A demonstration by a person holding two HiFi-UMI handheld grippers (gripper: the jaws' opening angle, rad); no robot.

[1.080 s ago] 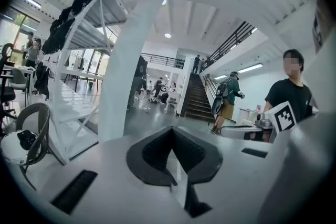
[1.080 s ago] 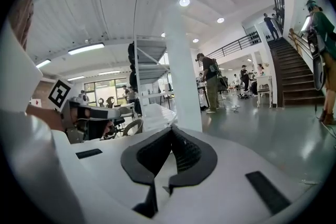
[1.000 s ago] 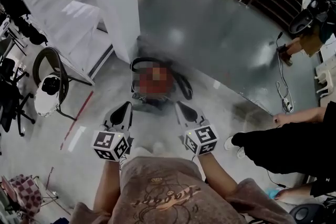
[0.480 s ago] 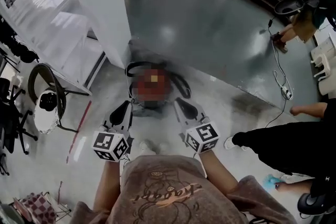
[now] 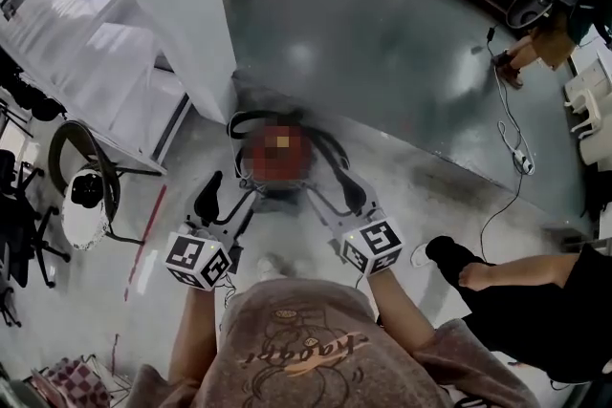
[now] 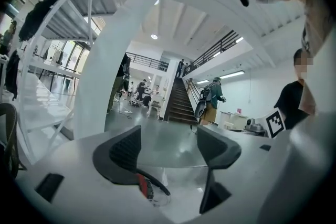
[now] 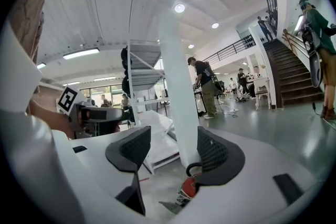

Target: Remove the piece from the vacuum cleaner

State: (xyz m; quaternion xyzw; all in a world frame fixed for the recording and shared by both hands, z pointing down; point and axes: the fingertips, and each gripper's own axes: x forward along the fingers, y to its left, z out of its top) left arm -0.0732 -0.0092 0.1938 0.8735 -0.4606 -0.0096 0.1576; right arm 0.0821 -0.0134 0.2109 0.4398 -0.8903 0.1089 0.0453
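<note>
— Jaws: how are they set on the left gripper (image 5: 227,203)?
— They are spread wide, having just been opened. Nothing is pinched. Between them only grey floor (image 5: 382,43) is seen, with a red sliver of the vacuum cleaner (image 5: 277,188) low by the left-hand jaw.
— And on the right gripper (image 5: 336,198)?
— The same is shown: its jaws have just been opened and are held apart, empty. The cleaner is glimpsed low, partly behind the right-hand jaw.
— Where is the cleaner placed?
— It is set on the floor just ahead of both grippers, between them, untouched. Its piece cannot be picked out. A white column (image 5: 177,14) is seen beyond, ahead and left of the left gripper.
</note>
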